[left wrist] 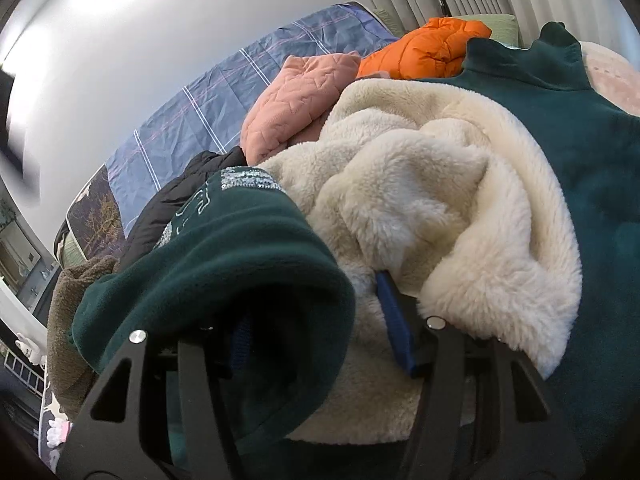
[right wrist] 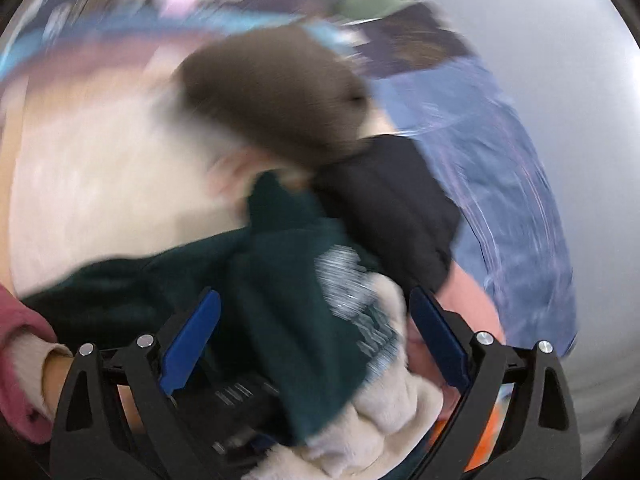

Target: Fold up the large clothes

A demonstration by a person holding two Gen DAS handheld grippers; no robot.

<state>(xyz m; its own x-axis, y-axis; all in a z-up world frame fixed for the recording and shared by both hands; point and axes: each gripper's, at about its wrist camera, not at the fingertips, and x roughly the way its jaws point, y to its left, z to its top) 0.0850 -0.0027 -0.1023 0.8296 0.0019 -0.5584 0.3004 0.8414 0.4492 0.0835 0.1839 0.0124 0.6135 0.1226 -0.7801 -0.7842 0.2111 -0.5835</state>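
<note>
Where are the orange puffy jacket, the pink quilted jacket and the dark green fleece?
orange puffy jacket (left wrist: 428,50), left wrist view, its quilted middle.
pink quilted jacket (left wrist: 296,100), left wrist view, its stitched front.
dark green fleece (left wrist: 592,152), left wrist view, its outer side.

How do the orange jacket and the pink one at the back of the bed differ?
The orange jacket is bright with long, puffy ribs; the pink jacket is pale with a fine zigzag stitch. The orange one lies farther back, by the curtain; the pink one lies nearer, against the cream fleece. Both are quilted and lie crumpled.
</note>
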